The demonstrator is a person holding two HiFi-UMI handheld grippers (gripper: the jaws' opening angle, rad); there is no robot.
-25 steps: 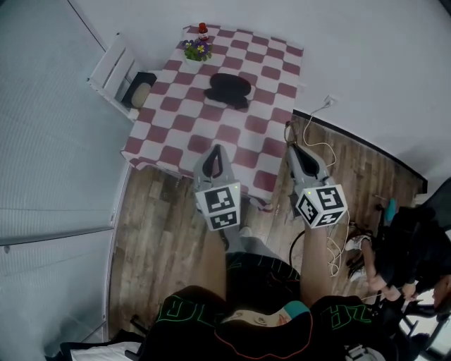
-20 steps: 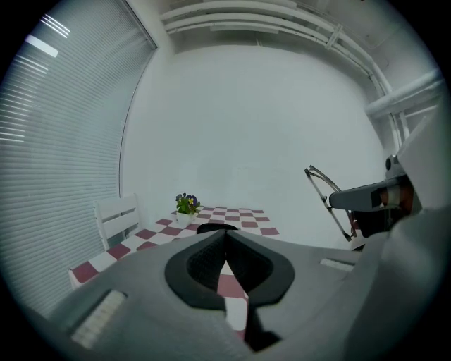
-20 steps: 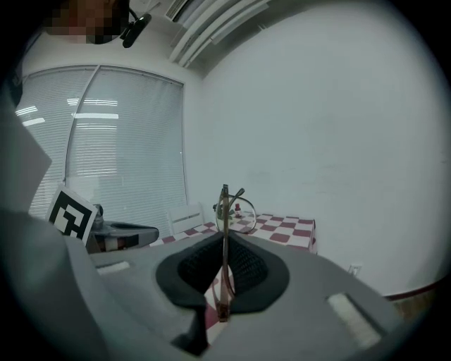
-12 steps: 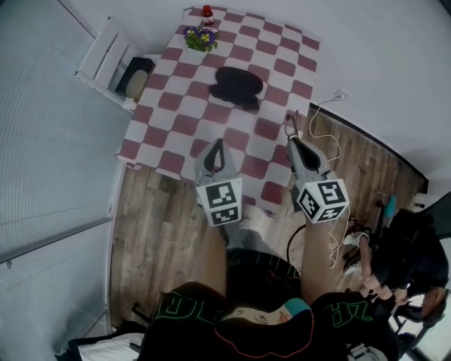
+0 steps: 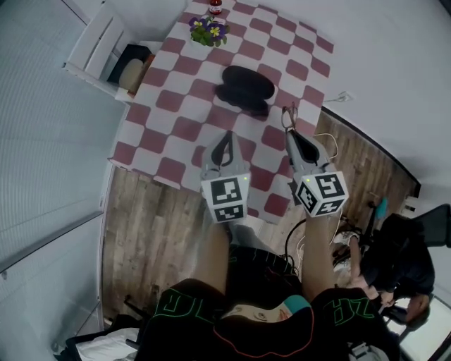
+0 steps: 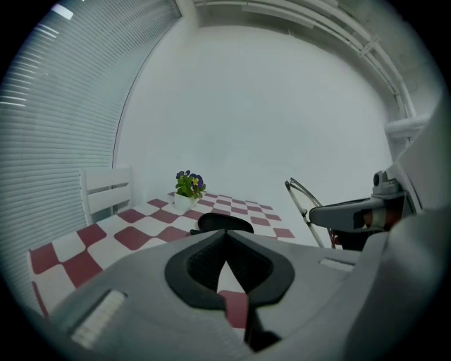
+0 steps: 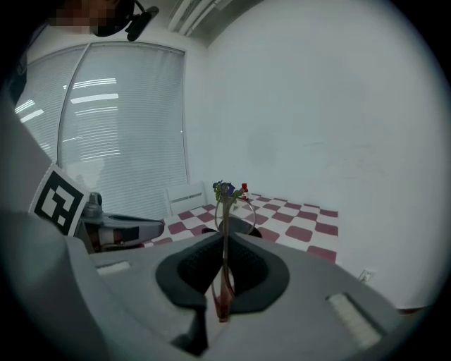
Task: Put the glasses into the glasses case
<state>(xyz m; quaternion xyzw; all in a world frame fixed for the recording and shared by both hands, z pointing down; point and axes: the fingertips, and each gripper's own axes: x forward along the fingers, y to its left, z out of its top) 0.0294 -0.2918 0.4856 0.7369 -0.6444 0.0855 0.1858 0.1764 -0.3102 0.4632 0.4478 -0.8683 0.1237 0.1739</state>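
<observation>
A black glasses case (image 5: 244, 85) lies open on the red-and-white checked table (image 5: 176, 127), also seen in the left gripper view as the case (image 6: 224, 222). My right gripper (image 5: 293, 139) is shut on the thin-framed glasses (image 7: 227, 211), whose frame sticks up past the jaws (image 5: 287, 116); the glasses (image 6: 304, 206) show beside the left gripper too. My left gripper (image 5: 224, 144) is shut with nothing in it. Both hover over the table's near edge, short of the case.
A small pot of purple and yellow flowers (image 5: 208, 30) and a red-capped bottle (image 5: 215, 7) stand at the table's far end. A white chair (image 5: 106, 53) holding a cushion is at the left. Cables (image 5: 331, 106) trail on the wooden floor at right, where another person (image 5: 409, 261) sits.
Both grippers and the head camera have advanced toward the table; the grippers now hang over its near edge, closer to the case. The glasses stay clamped in the right gripper.
</observation>
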